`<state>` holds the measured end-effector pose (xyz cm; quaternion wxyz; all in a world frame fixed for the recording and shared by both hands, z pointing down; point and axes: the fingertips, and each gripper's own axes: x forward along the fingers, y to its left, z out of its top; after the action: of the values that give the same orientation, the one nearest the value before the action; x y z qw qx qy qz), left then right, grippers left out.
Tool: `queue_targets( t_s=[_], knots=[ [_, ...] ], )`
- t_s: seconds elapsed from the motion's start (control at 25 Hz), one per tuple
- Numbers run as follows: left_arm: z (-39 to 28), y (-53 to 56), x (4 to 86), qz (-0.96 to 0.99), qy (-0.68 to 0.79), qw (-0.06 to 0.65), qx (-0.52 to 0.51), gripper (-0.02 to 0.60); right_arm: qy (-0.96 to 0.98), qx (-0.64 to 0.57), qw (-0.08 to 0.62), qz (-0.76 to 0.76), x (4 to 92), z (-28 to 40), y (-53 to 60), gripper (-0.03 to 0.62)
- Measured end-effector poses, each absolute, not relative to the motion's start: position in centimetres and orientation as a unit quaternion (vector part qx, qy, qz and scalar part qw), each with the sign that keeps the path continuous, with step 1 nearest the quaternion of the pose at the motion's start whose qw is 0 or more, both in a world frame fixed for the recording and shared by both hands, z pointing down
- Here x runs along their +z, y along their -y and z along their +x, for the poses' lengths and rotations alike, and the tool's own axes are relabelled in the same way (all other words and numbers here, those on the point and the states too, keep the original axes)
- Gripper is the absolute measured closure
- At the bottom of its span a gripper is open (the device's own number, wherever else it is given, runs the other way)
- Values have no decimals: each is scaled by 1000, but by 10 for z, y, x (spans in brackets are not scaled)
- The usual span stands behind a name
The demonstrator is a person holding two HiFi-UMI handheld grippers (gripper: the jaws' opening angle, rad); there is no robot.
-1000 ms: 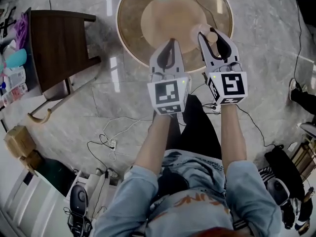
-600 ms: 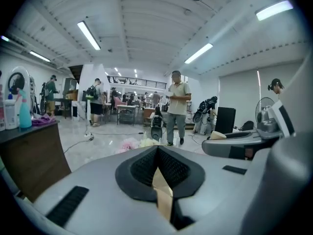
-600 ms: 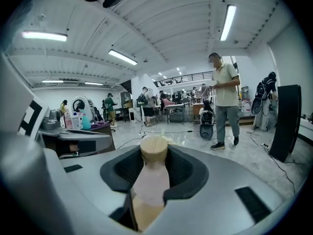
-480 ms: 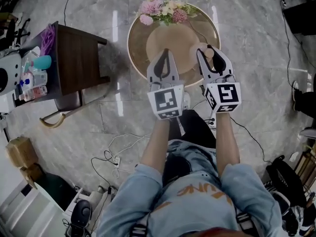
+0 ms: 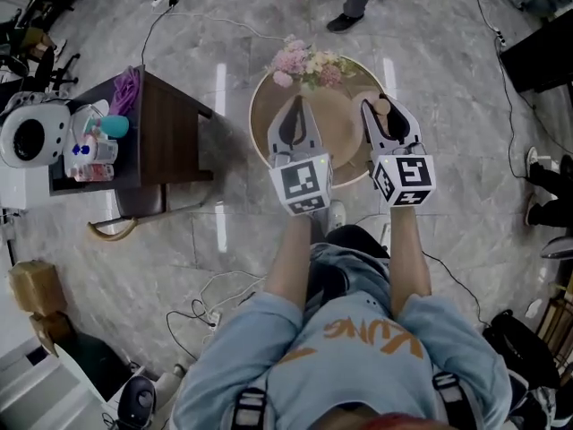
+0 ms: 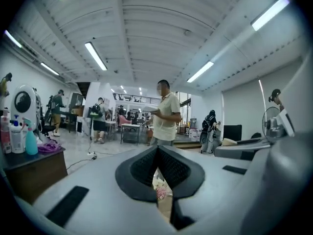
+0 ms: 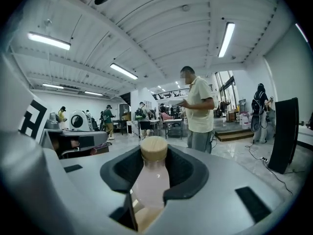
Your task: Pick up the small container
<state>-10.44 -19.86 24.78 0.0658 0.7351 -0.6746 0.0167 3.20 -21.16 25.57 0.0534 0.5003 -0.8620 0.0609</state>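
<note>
**Between the right gripper's point(image 5: 386, 106) pads: the small container point(image 7: 152, 177), off the table**

Both forearms reach straight out from the person's chest, side by side. The grippers point ahead and only slightly down, marker cubes on top. The right gripper's jaws stand partly apart and press on either side of the container (a pale pink bottle with a round wooden cap point(image 7: 153, 148)). Its body sits between the dark pads and its cap shows clear above them. The left gripper point(image 6: 157, 153) carries nothing, and its fingers are closed with the tips touching. Below both sets of fingertips lies a round table point(image 5: 338, 128), with flowers point(image 5: 309, 61) at its far edge.
</note>
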Motion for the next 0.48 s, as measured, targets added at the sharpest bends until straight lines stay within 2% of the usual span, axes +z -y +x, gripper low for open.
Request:
queue_targets(
  t_s=[0.48],
  knots=[
    [-120,213,202,751,660,24,2,558,870,52,25,489,214,5,221,445]
  ],
)
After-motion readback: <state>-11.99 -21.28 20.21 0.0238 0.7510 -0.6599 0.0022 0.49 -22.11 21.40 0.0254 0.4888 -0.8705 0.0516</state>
